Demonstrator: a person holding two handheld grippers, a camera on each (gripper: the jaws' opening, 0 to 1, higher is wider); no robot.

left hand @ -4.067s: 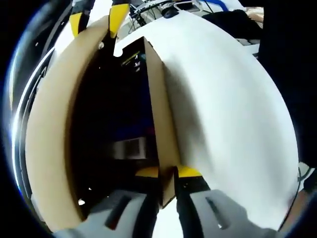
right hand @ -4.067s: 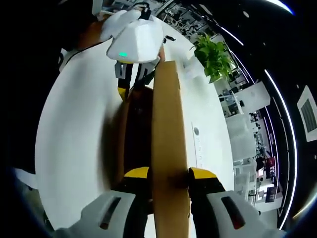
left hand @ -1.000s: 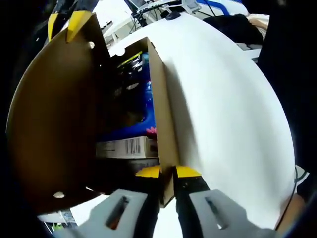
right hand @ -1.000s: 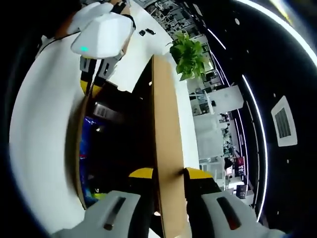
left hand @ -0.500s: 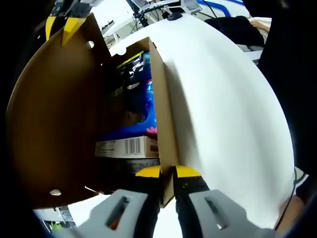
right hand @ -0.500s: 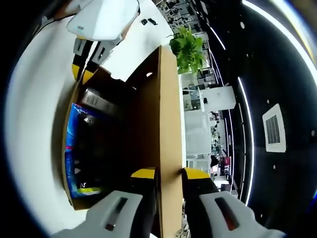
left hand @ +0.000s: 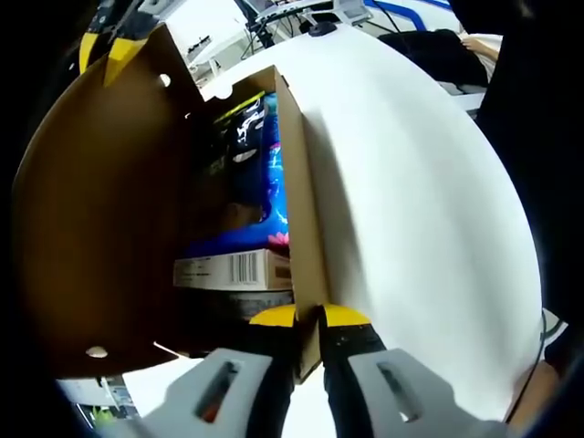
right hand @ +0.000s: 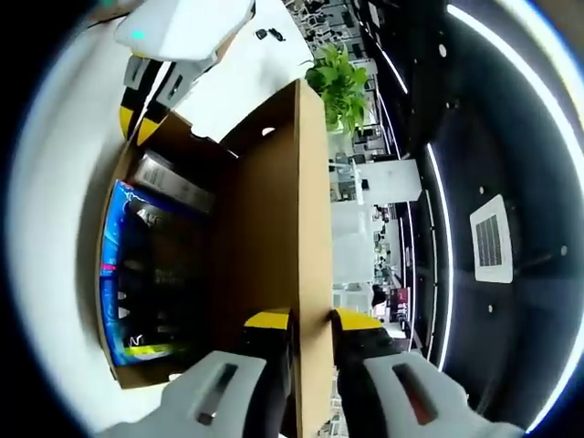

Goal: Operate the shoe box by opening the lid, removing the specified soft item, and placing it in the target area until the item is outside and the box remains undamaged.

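The brown cardboard shoe box sits on a white table [left hand: 420, 210]. My left gripper [left hand: 308, 316] is shut on the top edge of the box's side wall [left hand: 297, 201]. The lid [left hand: 100, 210] stands raised at the left, and my right gripper [right hand: 310, 319] is shut on the lid's edge [right hand: 274, 210]. Inside lie a blue soft package [left hand: 265, 182] and a white carton with a barcode [left hand: 233, 271]. The right gripper view looks into the box at the blue package [right hand: 146, 274] and the carton [right hand: 173, 182]. The left gripper [right hand: 137, 109] holds the far wall there.
A green potted plant [right hand: 336, 82] stands beyond the box at the table's far side. The white table [right hand: 55, 228] stretches wide beside the box. Cables and equipment [left hand: 301, 14] lie at the far end, and a person's dark sleeve [left hand: 511, 91] is at the right.
The right gripper has swung the lid further open, so more of the blue package and carton shows. The left gripper has kept its hold on the wall.
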